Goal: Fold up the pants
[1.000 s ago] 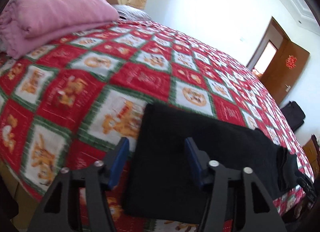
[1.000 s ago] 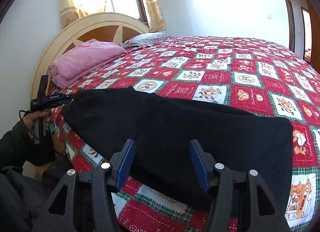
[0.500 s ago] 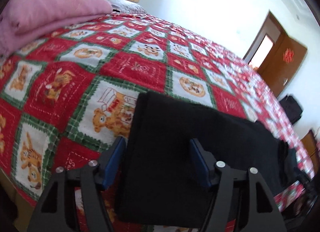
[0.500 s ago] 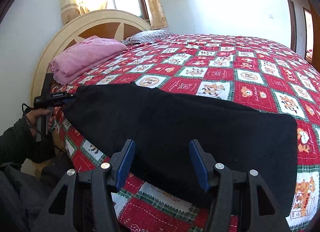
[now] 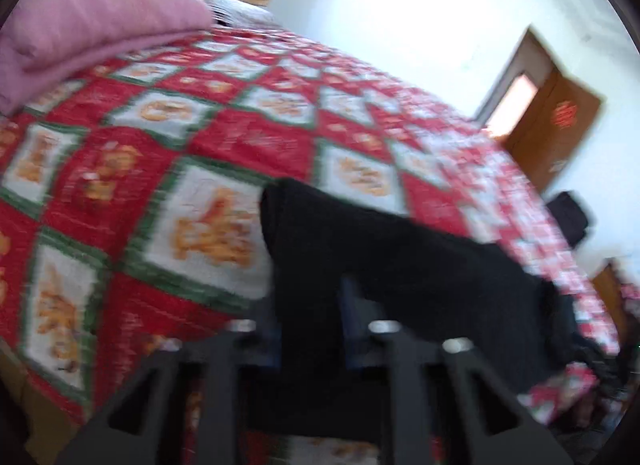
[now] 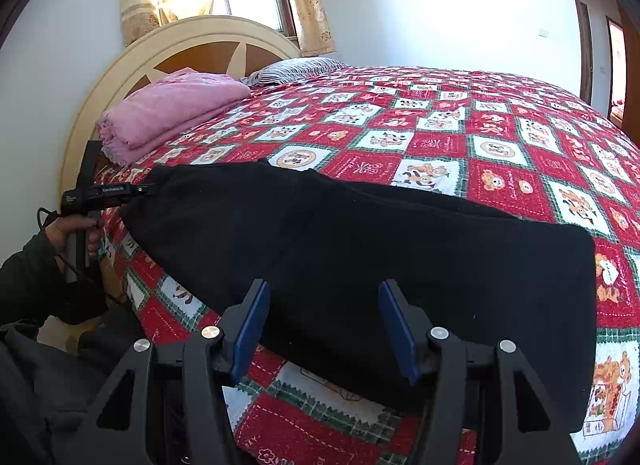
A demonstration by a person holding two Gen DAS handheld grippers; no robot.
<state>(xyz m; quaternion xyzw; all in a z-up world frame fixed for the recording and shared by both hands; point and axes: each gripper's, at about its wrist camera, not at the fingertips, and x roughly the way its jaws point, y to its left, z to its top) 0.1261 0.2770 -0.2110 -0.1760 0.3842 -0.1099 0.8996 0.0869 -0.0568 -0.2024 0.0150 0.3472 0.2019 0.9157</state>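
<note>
Red patchwork quilt (image 6: 400, 137) carries the long black fleece pants (image 6: 360, 265) across mid-frame; left gripper (image 5: 308, 325) has just been closing, pinching their end to lift for folding, right gripper (image 6: 324, 325) gapes unclamped over their near edge

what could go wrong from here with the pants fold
The left gripper has just been closing on the end of the black pants; it may have pinched only the top layer. The right gripper is open over the near edge, so a one-sided lift could skew or bunch the cloth.
</note>
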